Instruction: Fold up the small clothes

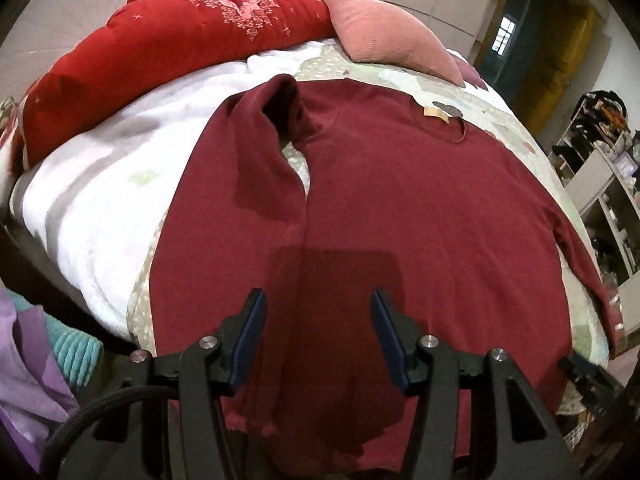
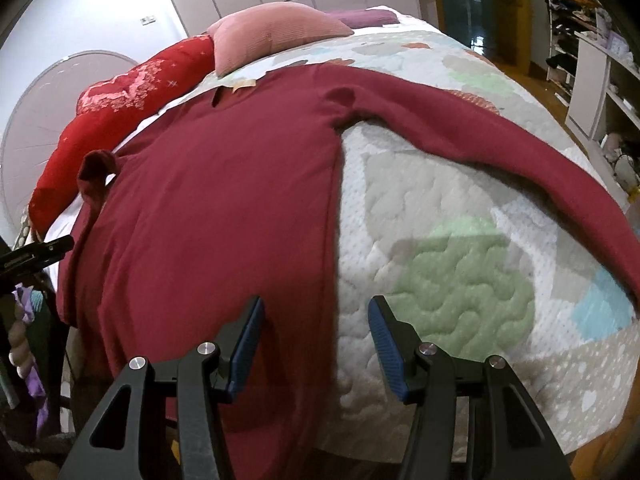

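Note:
A dark red long-sleeved top [image 1: 420,208] lies flat on the bed, collar and tan label away from me. Its left sleeve [image 1: 240,184] lies down along the body's left side. Its right sleeve [image 2: 480,136] stretches out to the right across the quilt. My left gripper [image 1: 318,300] is open and empty above the hem, over the seam between the left sleeve and the body. My right gripper [image 2: 316,308] is open and empty above the top's [image 2: 224,208] right side edge near the hem. The left gripper's tip shows at the left edge of the right wrist view [image 2: 36,254].
The bed has a patchwork quilt [image 2: 460,272] and a white blanket [image 1: 100,200]. A red quilted cover [image 1: 160,48] and a pink pillow [image 1: 392,28] lie at the head. Purple and teal fabric [image 1: 36,364] sits at the left. Shelves [image 2: 600,72] stand at the right.

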`<state>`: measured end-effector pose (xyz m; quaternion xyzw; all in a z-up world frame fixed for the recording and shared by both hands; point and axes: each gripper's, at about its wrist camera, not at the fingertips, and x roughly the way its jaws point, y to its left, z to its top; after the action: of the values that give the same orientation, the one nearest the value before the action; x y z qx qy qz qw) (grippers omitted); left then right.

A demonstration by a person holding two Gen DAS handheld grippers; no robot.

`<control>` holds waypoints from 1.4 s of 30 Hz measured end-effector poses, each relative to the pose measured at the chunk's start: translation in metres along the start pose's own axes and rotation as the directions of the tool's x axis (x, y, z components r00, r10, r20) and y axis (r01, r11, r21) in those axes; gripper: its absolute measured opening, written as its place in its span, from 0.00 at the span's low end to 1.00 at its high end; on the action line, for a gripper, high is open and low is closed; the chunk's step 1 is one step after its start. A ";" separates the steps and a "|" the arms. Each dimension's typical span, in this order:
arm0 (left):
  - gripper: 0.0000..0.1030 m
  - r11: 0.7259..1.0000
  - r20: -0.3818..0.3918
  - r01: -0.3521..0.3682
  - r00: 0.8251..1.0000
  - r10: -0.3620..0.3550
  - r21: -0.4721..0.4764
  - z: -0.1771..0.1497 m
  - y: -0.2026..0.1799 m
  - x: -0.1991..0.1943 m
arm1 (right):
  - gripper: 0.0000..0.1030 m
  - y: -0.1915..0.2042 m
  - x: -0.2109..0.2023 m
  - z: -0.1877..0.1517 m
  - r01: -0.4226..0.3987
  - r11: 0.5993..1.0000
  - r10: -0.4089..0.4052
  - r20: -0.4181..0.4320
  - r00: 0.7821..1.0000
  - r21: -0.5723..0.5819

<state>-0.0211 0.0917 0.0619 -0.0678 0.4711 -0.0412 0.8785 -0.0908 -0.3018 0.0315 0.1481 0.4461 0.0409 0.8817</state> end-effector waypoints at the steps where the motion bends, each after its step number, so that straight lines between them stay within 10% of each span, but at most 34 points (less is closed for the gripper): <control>1: 0.51 1.000 0.000 0.004 1.000 -0.004 -0.004 0.000 -0.001 0.000 | 0.57 0.001 -0.001 -0.003 -0.004 1.000 0.004 -0.002 1.000 -0.004; 3: 0.51 1.000 0.000 0.013 1.000 -0.013 -0.003 -0.001 -0.003 -0.002 | 0.50 0.007 -0.001 -0.009 -0.009 1.000 0.009 -0.010 1.000 -0.027; 5: 0.51 1.000 0.005 0.023 1.000 -0.023 0.003 -0.001 -0.005 -0.007 | 0.10 0.013 -0.002 -0.014 -0.004 0.998 0.003 -0.017 1.000 -0.066; 11: 0.51 0.998 0.015 0.055 0.998 -0.055 0.028 0.000 -0.019 -0.013 | 0.01 -0.013 -0.026 -0.017 -0.011 1.000 0.011 0.011 1.000 0.012; 18: 0.52 0.993 0.010 0.094 0.995 -0.095 0.066 0.000 -0.041 -0.014 | 0.08 -0.091 -0.049 -0.025 -0.024 0.957 0.009 0.055 0.998 0.289; 22: 0.52 0.994 -0.008 0.089 0.996 -0.089 0.064 0.000 -0.046 -0.008 | 0.53 -0.155 -0.062 -0.032 -0.060 0.839 -0.030 0.157 0.987 0.541; 30: 0.52 0.996 -0.007 0.072 0.997 -0.072 0.054 0.002 -0.045 -0.009 | 0.50 -0.212 -0.054 -0.004 -0.108 0.719 -0.119 0.275 0.954 0.687; 32: 0.52 0.996 -0.003 0.073 0.997 -0.073 0.043 0.003 -0.042 -0.010 | 0.07 -0.224 -0.053 0.008 -0.133 0.703 -0.106 0.287 0.952 0.699; 42: 0.52 0.996 0.030 0.089 0.996 -0.089 -0.008 0.009 -0.024 -0.018 | 0.06 -0.245 -0.101 0.092 -0.001 0.780 -0.272 0.341 0.900 0.626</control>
<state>-0.0236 0.0713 0.0853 -0.0936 0.4545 -0.0770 0.8824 -0.0926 -0.5764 0.0881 0.3969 0.2480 -0.2029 0.8601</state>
